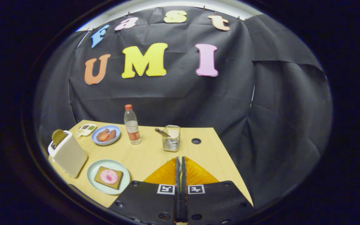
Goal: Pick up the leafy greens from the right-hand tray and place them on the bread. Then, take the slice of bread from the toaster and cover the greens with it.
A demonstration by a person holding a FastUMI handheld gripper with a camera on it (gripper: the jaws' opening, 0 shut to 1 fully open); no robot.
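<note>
Standing on edge in the toaster [68, 154], the bread slice [58, 137] points up; gripper [180, 162] closed, empty.

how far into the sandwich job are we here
Nothing looks done yet. The bread on the pale green plate carries just a pink slice, no greens. The gripper is shut on nothing, above the table. The greens sit in the small tray beyond the toaster, whose bread slice remains in its slot. Both steps remain.
</note>
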